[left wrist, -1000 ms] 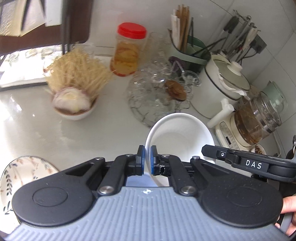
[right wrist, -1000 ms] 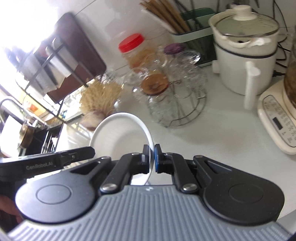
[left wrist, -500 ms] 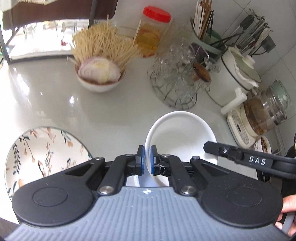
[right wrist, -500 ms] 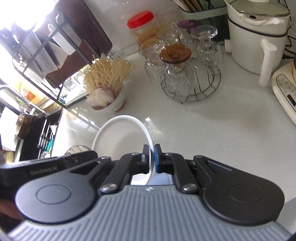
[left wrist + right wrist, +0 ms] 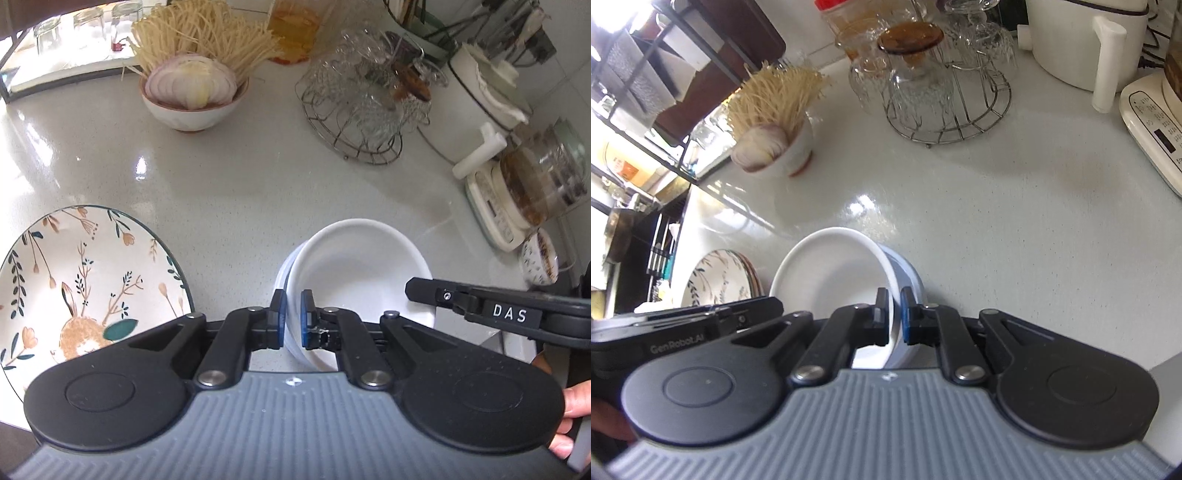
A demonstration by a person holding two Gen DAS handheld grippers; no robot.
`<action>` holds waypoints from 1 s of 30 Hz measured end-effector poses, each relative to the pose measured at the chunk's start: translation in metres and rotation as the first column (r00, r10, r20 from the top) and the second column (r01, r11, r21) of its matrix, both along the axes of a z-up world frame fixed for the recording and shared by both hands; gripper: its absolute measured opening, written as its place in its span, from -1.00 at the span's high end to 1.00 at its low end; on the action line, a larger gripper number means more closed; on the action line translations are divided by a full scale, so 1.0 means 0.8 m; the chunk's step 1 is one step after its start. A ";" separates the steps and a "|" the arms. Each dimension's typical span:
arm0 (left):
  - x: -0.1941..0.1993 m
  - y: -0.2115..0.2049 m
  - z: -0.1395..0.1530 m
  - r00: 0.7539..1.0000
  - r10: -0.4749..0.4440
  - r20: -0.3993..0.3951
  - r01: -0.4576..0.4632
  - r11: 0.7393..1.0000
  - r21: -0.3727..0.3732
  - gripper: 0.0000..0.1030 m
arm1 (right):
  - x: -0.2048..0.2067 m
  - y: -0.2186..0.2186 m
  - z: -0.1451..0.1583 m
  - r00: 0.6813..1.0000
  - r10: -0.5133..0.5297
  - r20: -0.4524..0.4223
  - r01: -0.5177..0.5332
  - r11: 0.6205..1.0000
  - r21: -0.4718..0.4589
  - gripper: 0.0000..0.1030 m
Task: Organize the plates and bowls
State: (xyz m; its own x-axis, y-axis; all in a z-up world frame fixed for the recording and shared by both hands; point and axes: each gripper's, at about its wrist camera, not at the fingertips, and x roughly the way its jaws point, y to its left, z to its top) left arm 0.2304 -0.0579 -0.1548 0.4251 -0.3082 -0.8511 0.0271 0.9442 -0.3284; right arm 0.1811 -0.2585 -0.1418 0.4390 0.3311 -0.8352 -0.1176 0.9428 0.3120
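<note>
Left tongs (image 5: pixel 292 314) sit low at the near edge, pointing away over the worktop, blue pads drawn close with the near-left rim of the white bowl (image 5: pixel 354 266) pinched between them. Right tongs (image 5: pixel 894 314) mirror that on the other side, one pad inside the rim and one outside, clamped on the bowl's right wall. Both bodies are level, linkage arms folded inward. In the left wrist view the right tongs' black body reaches in from the right, with fingertips (image 5: pixel 565 424) of the person's right hand wrapped at its edge. In the right wrist view the left tongs' body lies at the near left, a sliver of the left hand (image 5: pixel 609 424) just showing.
</note>
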 end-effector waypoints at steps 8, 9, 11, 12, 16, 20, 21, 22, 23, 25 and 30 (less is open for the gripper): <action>-0.003 -0.003 -0.011 1.000 -0.003 -0.011 0.003 1.000 0.015 0.85 | -0.002 -0.001 -0.010 1.000 -0.010 -0.008 0.010 1.000 -0.008 0.79; -0.003 -0.003 -0.011 1.000 -0.002 -0.008 0.002 1.000 0.019 0.85 | -0.003 0.000 -0.011 1.000 -0.009 -0.007 0.009 1.000 -0.006 0.79; -0.002 -0.003 -0.014 1.000 0.003 -0.011 -0.003 1.000 0.023 0.85 | -0.002 0.002 -0.012 1.000 -0.006 -0.004 0.006 1.000 -0.007 0.79; -0.002 -0.003 -0.015 1.000 0.007 -0.013 -0.007 1.000 0.022 0.85 | -0.002 0.002 -0.012 1.000 -0.006 -0.005 0.006 1.000 -0.005 0.79; -0.004 0.000 -0.015 0.999 0.036 -0.024 -0.036 0.999 0.004 0.84 | 0.000 0.002 -0.010 1.000 0.004 -0.003 -0.004 1.000 -0.004 0.79; -0.007 0.005 -0.015 0.997 0.067 -0.034 -0.068 0.998 -0.004 0.72 | 0.001 0.000 -0.009 1.000 0.002 0.011 -0.002 1.000 0.013 0.78; -0.009 0.006 -0.014 0.996 0.080 -0.031 -0.081 0.997 -0.007 0.63 | 0.000 -0.001 -0.008 1.000 -0.006 0.018 0.006 1.000 0.018 0.78; -0.011 0.008 -0.013 0.996 0.091 -0.024 -0.091 0.996 -0.007 0.57 | -0.001 -0.003 -0.007 1.000 -0.014 0.025 0.013 1.000 0.020 0.78; -0.014 0.010 -0.012 0.995 0.099 -0.019 -0.099 0.995 -0.007 0.44 | -0.001 -0.004 -0.006 0.999 -0.020 0.028 0.019 1.000 0.024 0.78; -0.017 0.013 -0.010 0.993 0.114 -0.013 -0.114 0.993 -0.008 0.28 | 0.000 -0.008 -0.006 0.999 -0.032 0.029 0.030 0.998 0.047 0.78; -0.021 0.017 -0.010 0.991 0.130 -0.013 -0.130 0.991 -0.023 0.24 | 0.002 -0.016 -0.007 0.998 -0.050 0.030 0.048 0.995 0.084 0.24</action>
